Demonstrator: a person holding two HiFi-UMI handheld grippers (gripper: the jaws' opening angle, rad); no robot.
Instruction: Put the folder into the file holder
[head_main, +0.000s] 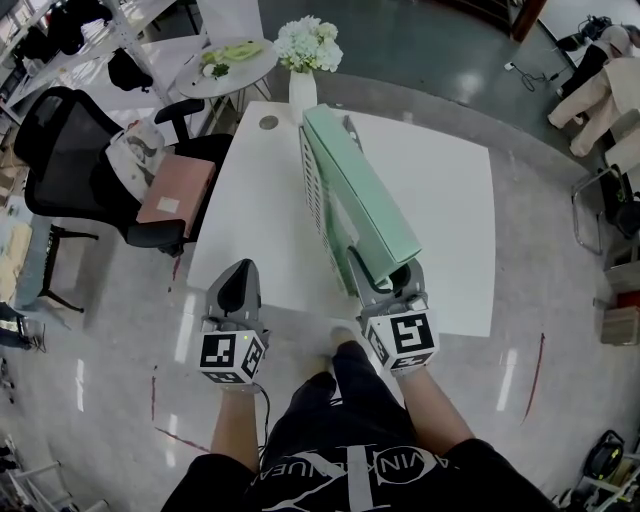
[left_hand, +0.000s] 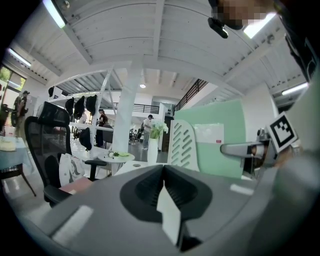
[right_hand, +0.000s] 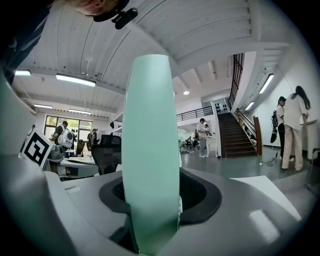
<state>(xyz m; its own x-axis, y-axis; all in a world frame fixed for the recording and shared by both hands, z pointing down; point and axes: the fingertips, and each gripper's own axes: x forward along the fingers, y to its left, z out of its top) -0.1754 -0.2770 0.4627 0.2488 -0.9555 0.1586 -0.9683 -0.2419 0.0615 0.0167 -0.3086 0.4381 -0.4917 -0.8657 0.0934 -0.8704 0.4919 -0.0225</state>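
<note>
A pale green folder (head_main: 360, 195) stands on edge on the white table (head_main: 450, 200), leaning along the right side of a white slotted file holder (head_main: 318, 205). My right gripper (head_main: 385, 285) has its jaws standing wide around the folder's near end. In the right gripper view the green spine (right_hand: 151, 150) fills the gap between them. My left gripper (head_main: 238, 280) hovers over the table's front left edge, shut and empty. From the left gripper view I see the folder (left_hand: 220, 140) and the holder (left_hand: 184, 145) to the right.
A vase of white flowers (head_main: 305, 60) stands at the table's far edge, with a small round disc (head_main: 268, 122) beside it. A black office chair (head_main: 90, 160) and a round side table (head_main: 228, 62) are off to the left. People stand in the hall behind.
</note>
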